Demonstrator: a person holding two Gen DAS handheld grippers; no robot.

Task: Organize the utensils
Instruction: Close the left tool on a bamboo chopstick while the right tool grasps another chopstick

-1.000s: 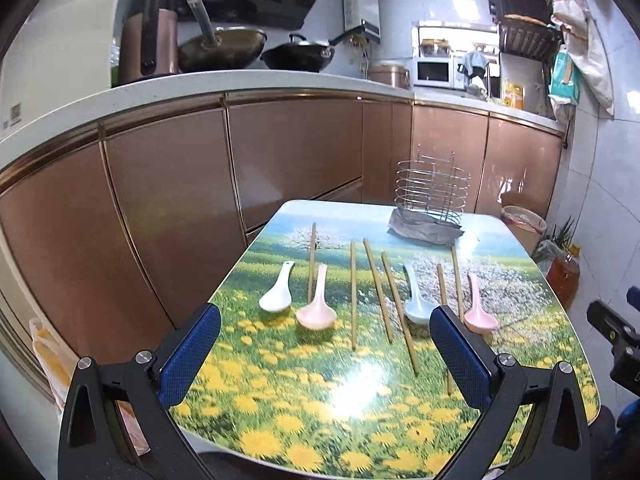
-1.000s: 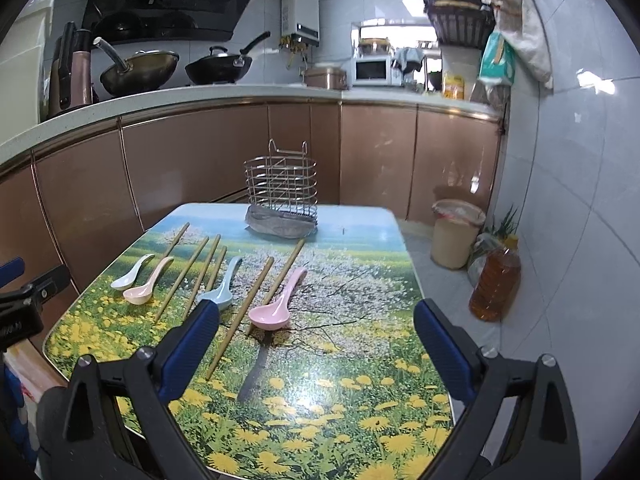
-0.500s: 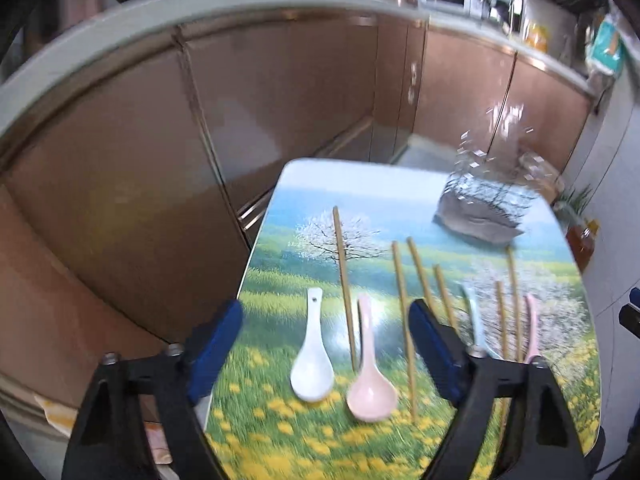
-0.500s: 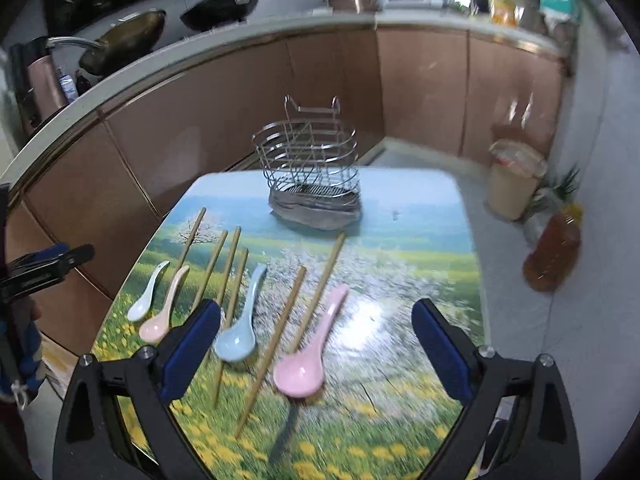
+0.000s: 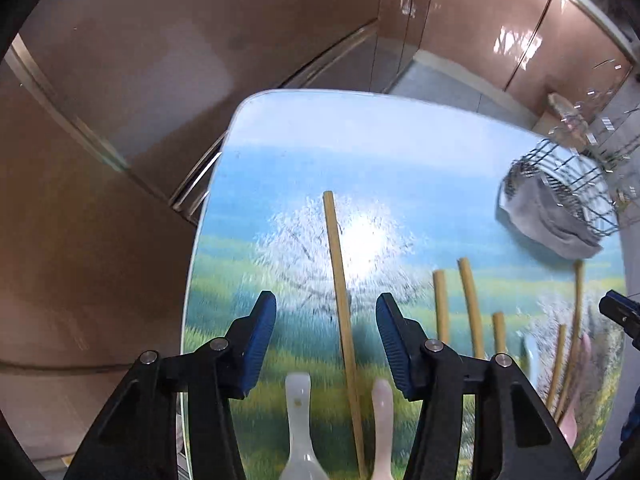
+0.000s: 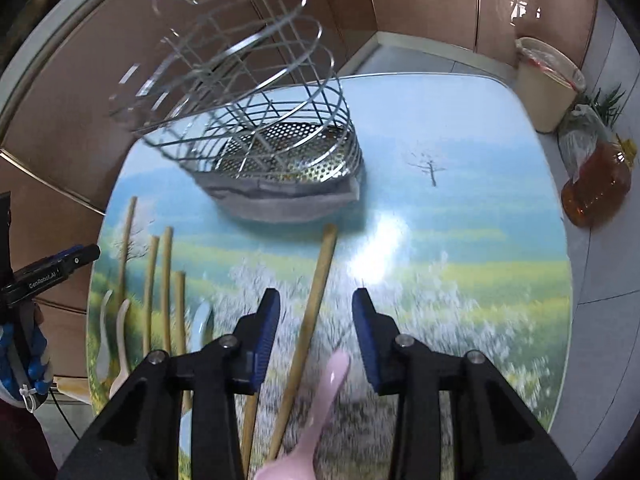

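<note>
Left tongs (image 5: pixel 326 322): spread wide, holding nothing, low over the worktop (image 5: pixel 400 152). One chopstick (image 5: pixel 340 292) runs lengthwise through the gap between my pads; a white spoon (image 5: pixel 299 412) and a pale pink spoon (image 5: pixel 382 412) flank it near the bottom edge.

Right tongs (image 6: pixel 316 318): also spread and empty. A chopstick (image 6: pixel 316 300) lies on a slant between the pads, with a pink spoon (image 6: pixel 328 384) handle just beside it and a second stick (image 6: pixel 250 420) showing under my left pad.

Risk, left: I judge a closing pinch could sweep a spoon handle in with the chopstick, or roll the round stick off sideways, since the gap is far wider than the stick.

Risk, right: stick and pink handle lie close; I could grab both, or nip only the slanted stick's edge and flick it.

Further out: wire utensil basket (image 6: pixel 280 136) on its grey cloth, standing well beyond the sticks. Remaining chopsticks (image 6: pixel 160 280) and spoons lie in a row to the left. Both views are smeared, so fine contact is unreadable.

Off the worktop: oil bottle (image 6: pixel 596 184) on the floor, to the right.
</note>
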